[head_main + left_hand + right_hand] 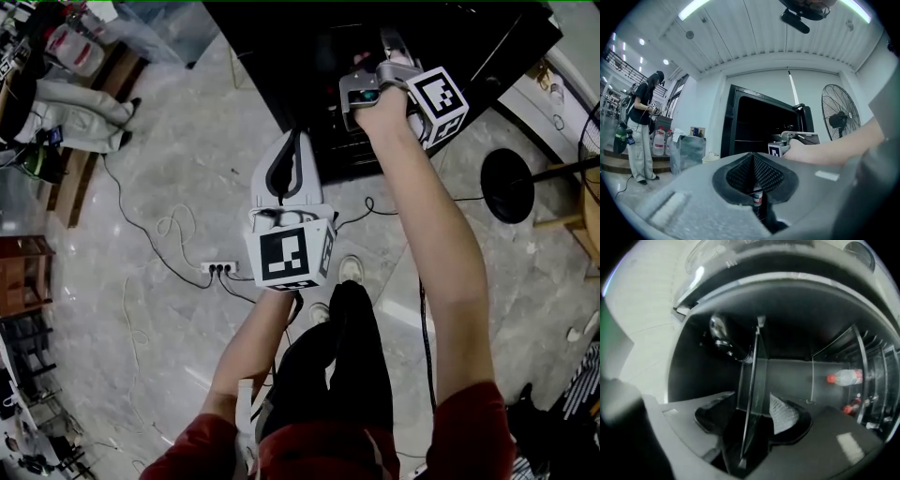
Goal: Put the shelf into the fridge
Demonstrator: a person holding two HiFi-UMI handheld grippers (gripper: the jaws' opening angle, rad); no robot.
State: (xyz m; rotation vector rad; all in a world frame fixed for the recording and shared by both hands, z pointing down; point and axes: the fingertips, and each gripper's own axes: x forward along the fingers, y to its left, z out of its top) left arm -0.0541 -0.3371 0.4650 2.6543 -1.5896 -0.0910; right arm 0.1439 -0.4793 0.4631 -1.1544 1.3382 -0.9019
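The shelf (757, 352), a thin clear pane seen edge-on, stands inside the dark fridge (703, 371) between the jaws of my right gripper (752, 398). Those jaws are open, with a gap on each side of the pane. In the head view the right gripper (389, 42) reaches into the black fridge (309, 56) at the top. My left gripper (292, 133) hangs lower, outside the fridge, with its pads (761, 173) closed together on nothing. In the left gripper view, the left gripper (753, 157) points at the open fridge (754, 122).
A bottle with a red cap (846, 377) lies in the fridge's rack on the right. A power strip (218, 268) and cables lie on the marble floor. A standing fan (839, 117) is right of the fridge, its base (506, 185) on the floor. A person (640, 131) stands far left.
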